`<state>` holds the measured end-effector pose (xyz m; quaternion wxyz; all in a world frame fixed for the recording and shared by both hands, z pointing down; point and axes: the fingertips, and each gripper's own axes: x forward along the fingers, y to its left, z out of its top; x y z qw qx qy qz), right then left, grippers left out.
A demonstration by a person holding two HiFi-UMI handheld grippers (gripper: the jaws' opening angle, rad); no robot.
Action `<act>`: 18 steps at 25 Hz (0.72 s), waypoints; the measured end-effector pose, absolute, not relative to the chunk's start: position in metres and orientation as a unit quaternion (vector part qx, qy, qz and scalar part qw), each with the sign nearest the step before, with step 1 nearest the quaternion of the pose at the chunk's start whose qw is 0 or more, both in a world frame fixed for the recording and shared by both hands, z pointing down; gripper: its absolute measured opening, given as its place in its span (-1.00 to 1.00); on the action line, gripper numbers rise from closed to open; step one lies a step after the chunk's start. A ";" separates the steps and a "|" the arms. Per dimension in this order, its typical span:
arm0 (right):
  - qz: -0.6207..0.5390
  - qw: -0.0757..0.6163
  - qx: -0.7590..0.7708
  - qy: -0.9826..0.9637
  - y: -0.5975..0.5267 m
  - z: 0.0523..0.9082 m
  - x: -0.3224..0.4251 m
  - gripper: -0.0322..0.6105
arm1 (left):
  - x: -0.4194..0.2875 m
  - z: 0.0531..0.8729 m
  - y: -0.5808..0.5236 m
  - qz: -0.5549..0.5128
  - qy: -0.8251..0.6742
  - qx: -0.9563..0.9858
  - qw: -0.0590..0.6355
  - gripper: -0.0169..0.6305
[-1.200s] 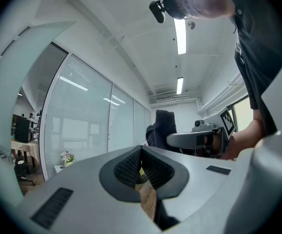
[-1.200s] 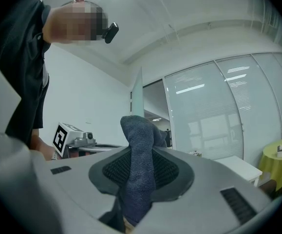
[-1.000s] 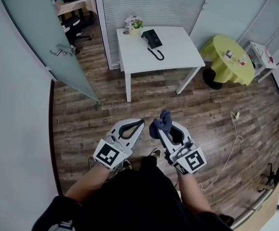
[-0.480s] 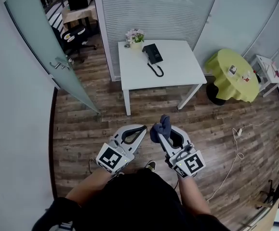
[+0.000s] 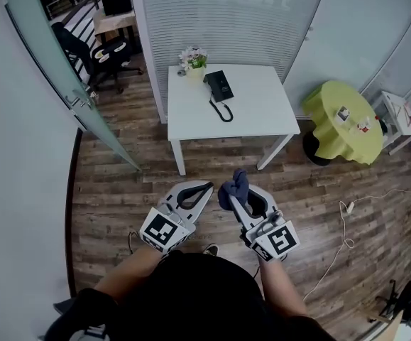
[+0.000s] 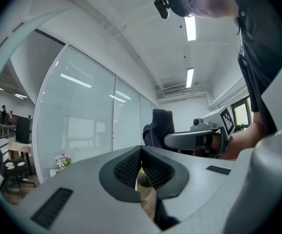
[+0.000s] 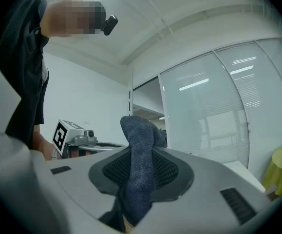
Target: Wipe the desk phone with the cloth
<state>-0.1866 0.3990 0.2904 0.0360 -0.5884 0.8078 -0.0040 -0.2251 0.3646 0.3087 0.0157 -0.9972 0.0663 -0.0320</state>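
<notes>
A black desk phone with a coiled cord lies near the back of a white table across the room, far from both grippers. My right gripper is shut on a dark blue cloth, which bunches up above the jaws; the right gripper view shows the cloth pinched between the pads. My left gripper is shut with nothing in it, its pads meeting. Both grippers are held low, close to my body, above the wood floor.
A small pot of flowers stands on the table's back left corner. A frosted glass door stands open at left. A round table with a yellow-green cover is at right. A white cable trails across the floor.
The view has shifted: the white table and phone now sit lower and nearer in the head view. Both grippers keep their pose, the right still holding the cloth.
</notes>
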 end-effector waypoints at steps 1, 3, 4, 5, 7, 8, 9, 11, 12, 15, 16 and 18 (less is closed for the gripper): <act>-0.005 0.035 -0.586 0.809 0.400 0.292 -0.182 -0.53 | -0.220 0.309 0.365 -0.032 0.069 -0.997 0.017 -0.92; -0.009 0.036 -0.583 0.812 0.401 0.295 -0.171 -0.53 | -0.209 0.311 0.366 -0.033 0.072 -0.997 0.016 -0.92; -0.011 0.037 -0.582 0.812 0.400 0.297 -0.165 -0.53 | -0.204 0.313 0.366 -0.035 0.073 -0.997 0.015 -0.92; -0.013 0.038 -0.582 0.812 0.399 0.298 -0.160 -0.53 | -0.200 0.314 0.365 -0.037 0.073 -0.997 0.014 -0.92; -0.018 0.040 -0.583 0.811 0.395 0.301 -0.151 -0.53 | -0.192 0.315 0.361 -0.041 0.075 -0.996 0.012 -0.92; -0.020 0.040 -0.583 0.811 0.392 0.302 -0.147 -0.53 | -0.189 0.317 0.358 -0.042 0.076 -0.996 0.011 -0.92; -0.021 0.041 -0.583 0.811 0.388 0.303 -0.143 -0.53 | -0.185 0.319 0.353 -0.045 0.077 -0.996 0.009 -0.92; -0.022 0.042 -0.581 0.812 0.379 0.306 -0.137 -0.53 | -0.179 0.326 0.342 -0.049 0.079 -0.996 0.006 -0.92; -0.024 0.042 -0.580 0.813 0.374 0.309 -0.134 -0.53 | -0.175 0.327 0.337 -0.049 0.080 -0.996 0.007 -0.92; -0.026 0.038 -0.578 0.815 0.355 0.314 -0.125 -0.53 | -0.164 0.329 0.318 -0.042 0.079 -0.996 0.007 -0.92; -0.026 0.037 -0.578 0.815 0.347 0.315 -0.121 -0.53 | -0.160 0.331 0.310 -0.039 0.077 -0.996 0.005 -0.92; -0.026 0.033 -0.580 0.813 0.328 0.315 -0.114 -0.53 | -0.154 0.335 0.292 -0.039 0.074 -0.996 0.000 -0.92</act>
